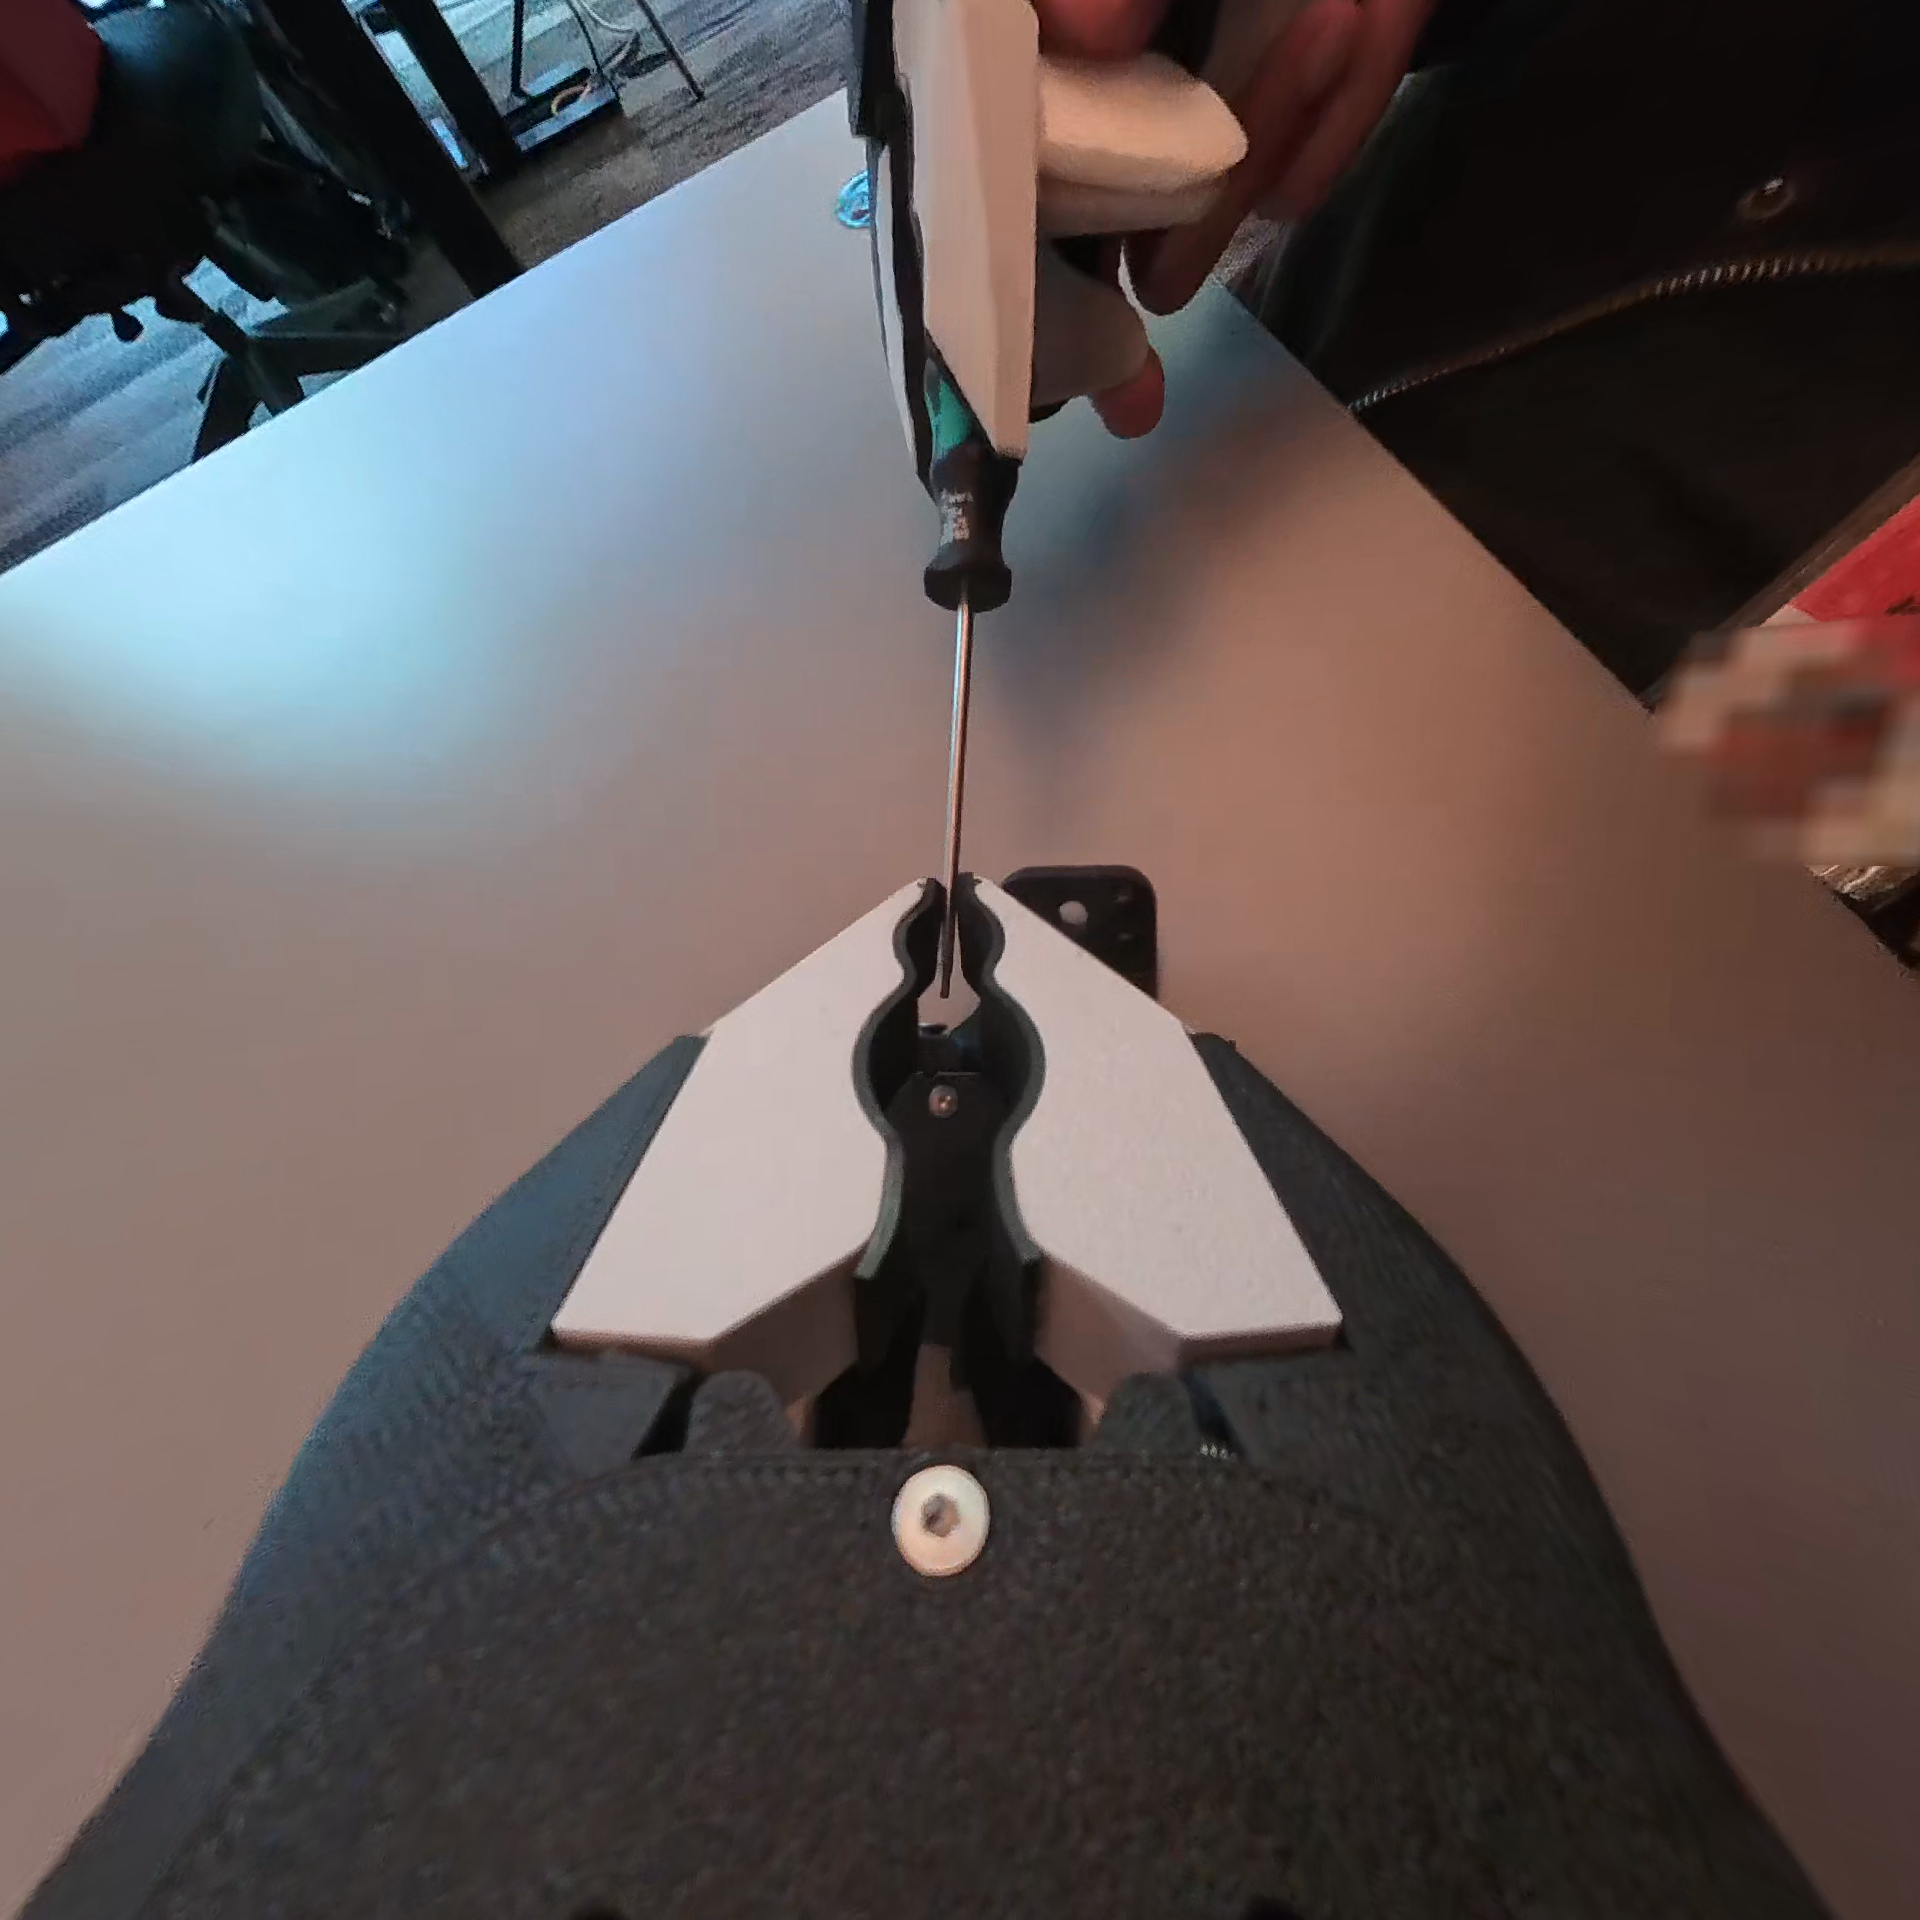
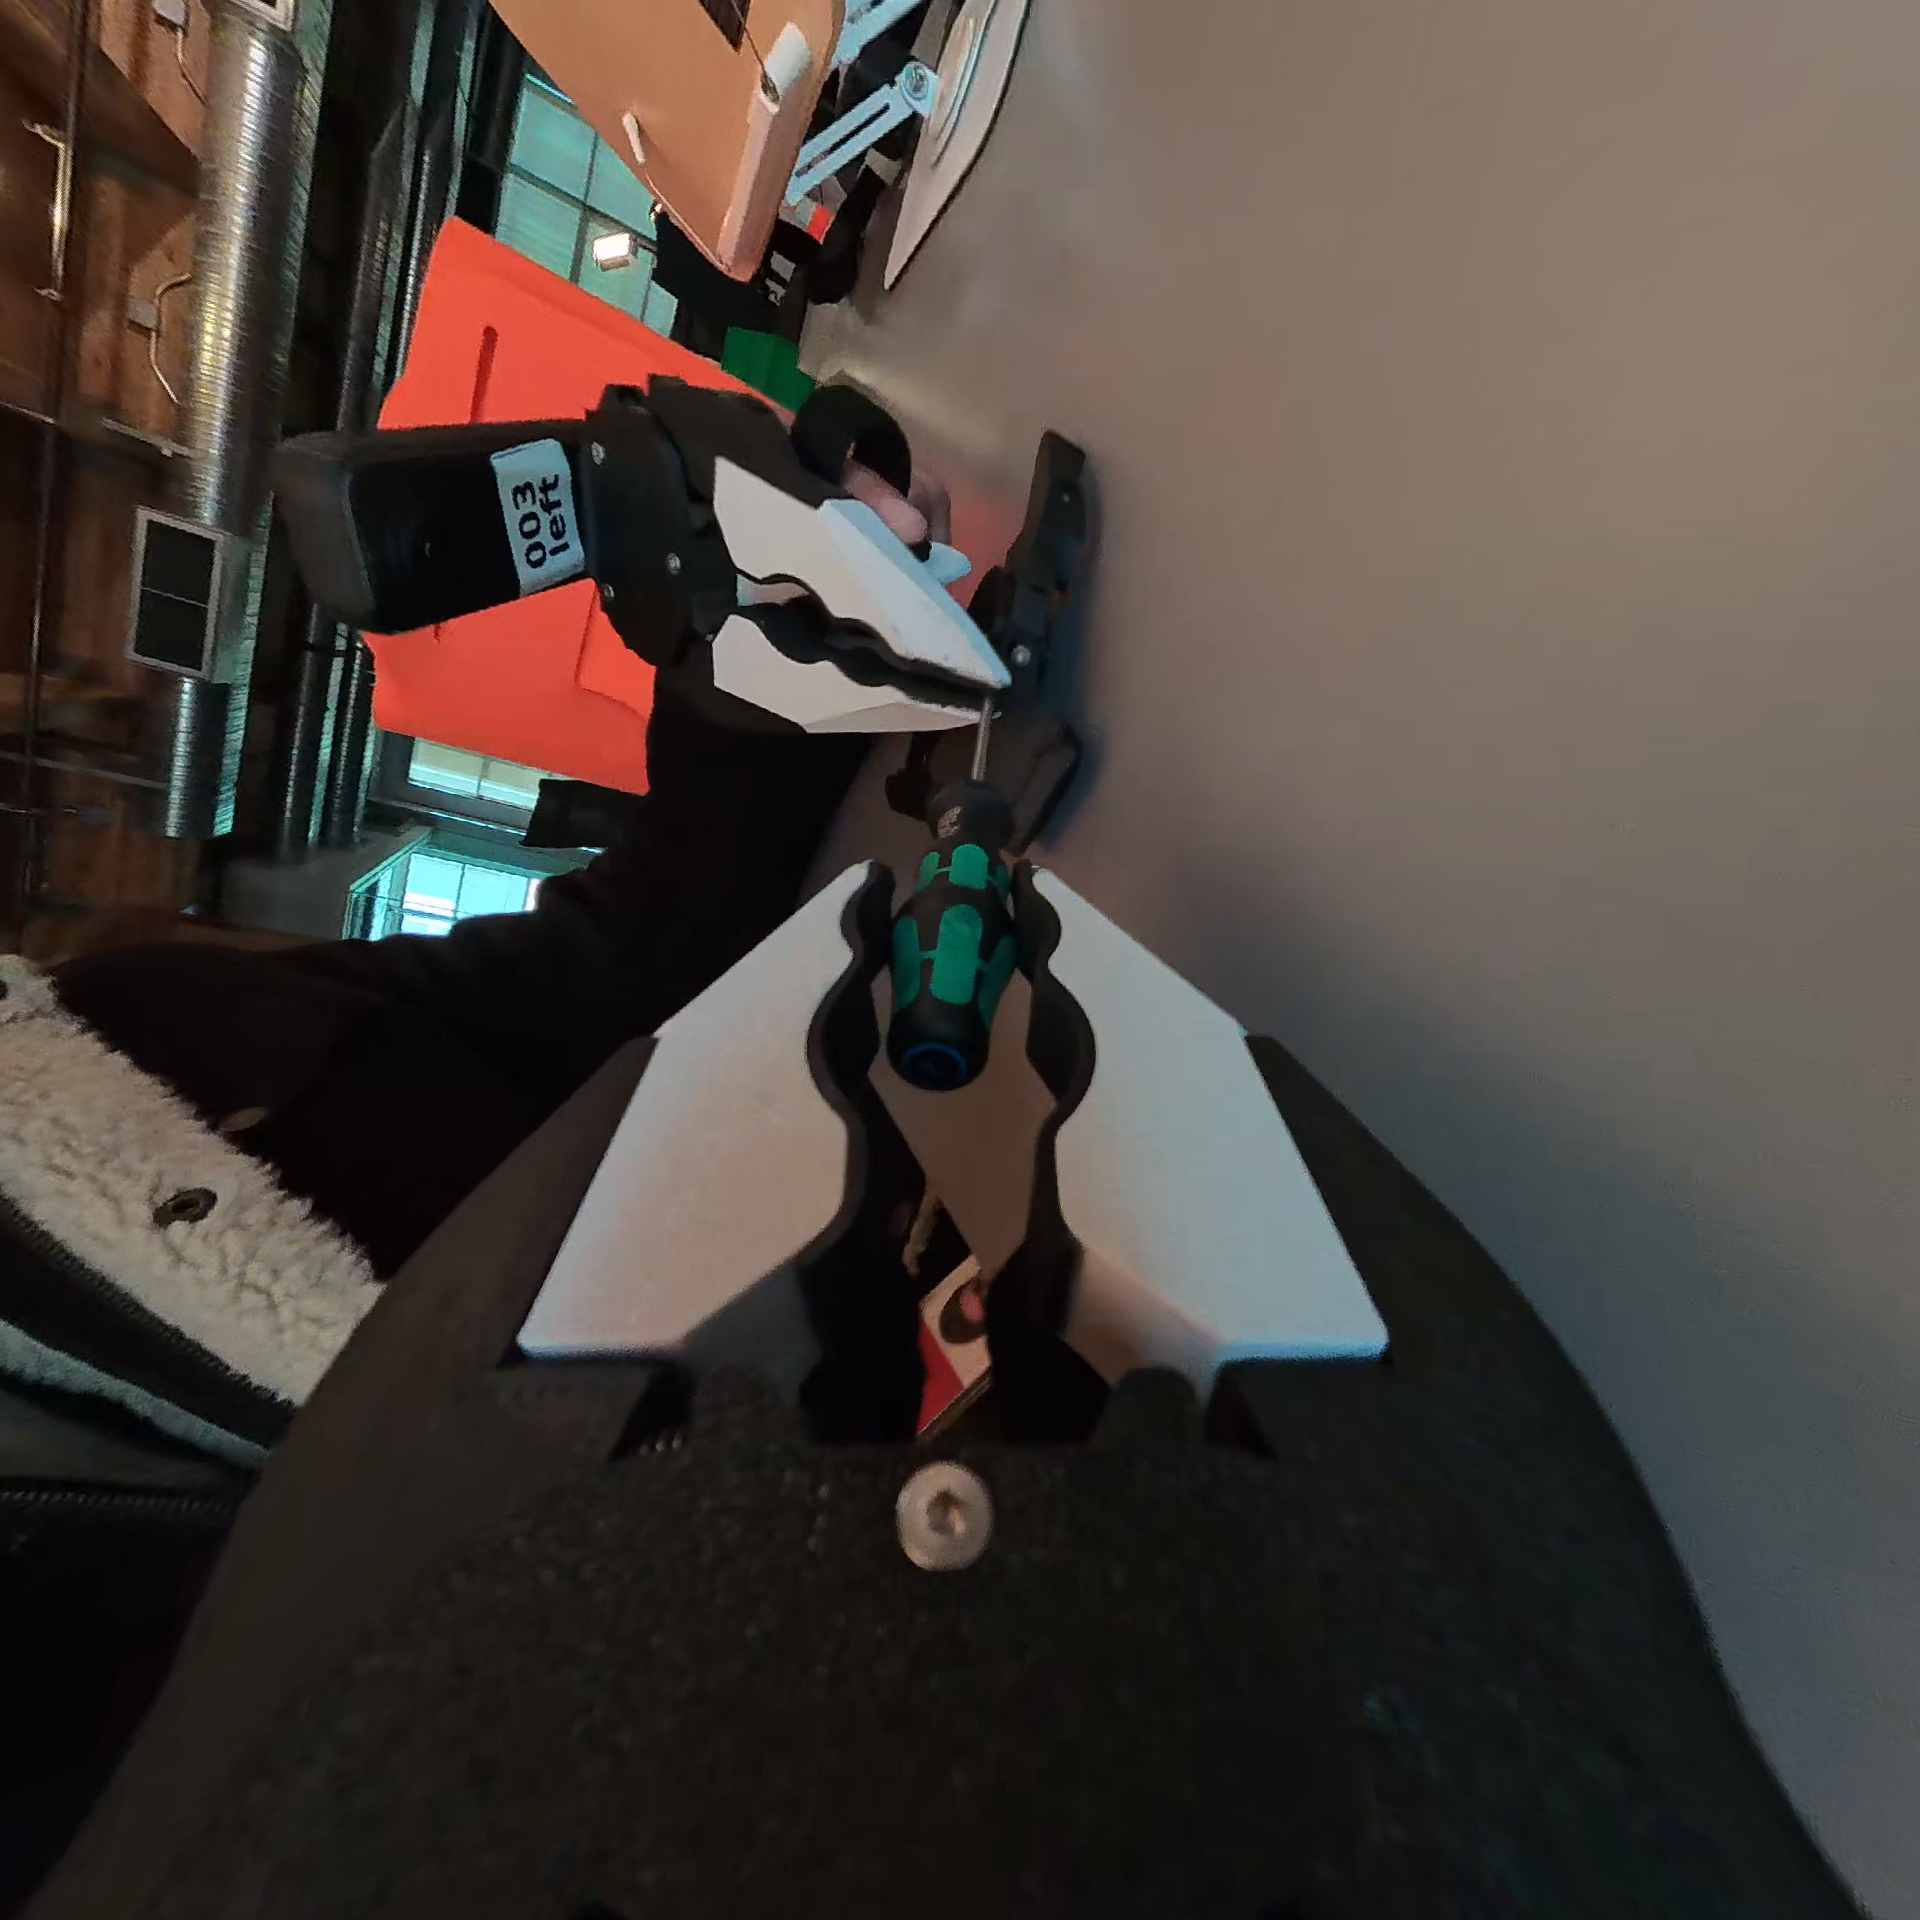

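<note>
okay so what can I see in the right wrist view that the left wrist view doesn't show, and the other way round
Only the right wrist view shows the screwdriver's green and black handle clamped in the right gripper, and the left gripper's black body from the side.

Only the left wrist view shows the shaft pinched between the left gripper tips, plus a hand on the right gripper.

Both show the screwdriver, the black bracket and the grey table.

We count one screwdriver [image 2: 951,951] with a green-and-black handle, one black bracket-like part [image 1: 1103,914] lying near the table's [image 1: 520,831] right edge, two white-fingered grippers, left [image 1: 948,894] and right [image 2: 951,883], and one table.
</note>
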`<state>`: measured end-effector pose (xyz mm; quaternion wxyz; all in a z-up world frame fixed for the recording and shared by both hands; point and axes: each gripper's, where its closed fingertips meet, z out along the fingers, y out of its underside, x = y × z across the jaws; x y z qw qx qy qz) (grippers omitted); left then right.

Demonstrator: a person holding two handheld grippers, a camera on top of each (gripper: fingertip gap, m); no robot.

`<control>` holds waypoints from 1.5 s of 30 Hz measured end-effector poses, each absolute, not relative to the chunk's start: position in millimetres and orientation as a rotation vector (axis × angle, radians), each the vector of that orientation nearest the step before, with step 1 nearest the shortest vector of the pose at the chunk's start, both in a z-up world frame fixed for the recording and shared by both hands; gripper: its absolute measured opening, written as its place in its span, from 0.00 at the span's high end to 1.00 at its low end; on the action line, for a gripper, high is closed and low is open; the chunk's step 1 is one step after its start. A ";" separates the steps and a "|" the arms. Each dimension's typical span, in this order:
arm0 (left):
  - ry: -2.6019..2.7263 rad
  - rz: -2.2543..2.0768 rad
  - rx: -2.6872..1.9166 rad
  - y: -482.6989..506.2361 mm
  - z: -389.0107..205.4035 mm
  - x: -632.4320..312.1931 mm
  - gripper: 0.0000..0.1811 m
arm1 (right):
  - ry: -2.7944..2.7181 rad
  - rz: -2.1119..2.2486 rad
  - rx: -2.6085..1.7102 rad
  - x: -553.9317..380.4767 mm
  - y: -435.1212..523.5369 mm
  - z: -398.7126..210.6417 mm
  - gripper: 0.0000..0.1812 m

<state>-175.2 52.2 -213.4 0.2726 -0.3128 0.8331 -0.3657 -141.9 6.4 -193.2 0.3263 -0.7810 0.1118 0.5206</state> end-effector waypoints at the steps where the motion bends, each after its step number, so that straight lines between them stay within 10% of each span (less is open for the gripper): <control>1: 2.246 -0.992 -0.853 52.4 -213.7 -175.4 0.98 | 0.293 1.361 -2.044 -140.8 8.2 -192.3 0.87; 32: 2.284 -0.838 -0.988 60.2 -220.6 -176.1 0.98 | 0.320 1.448 -2.031 -137.3 18.7 -200.2 0.87; 40: 2.203 -1.102 -1.253 88.3 -203.9 -211.2 0.54 | 0.301 1.496 -1.976 -130.2 19.0 -195.9 0.87; 45: 2.193 -1.048 -1.188 84.9 -218.1 -217.8 0.50 | 0.329 1.524 -1.973 -130.5 19.4 -200.1 0.87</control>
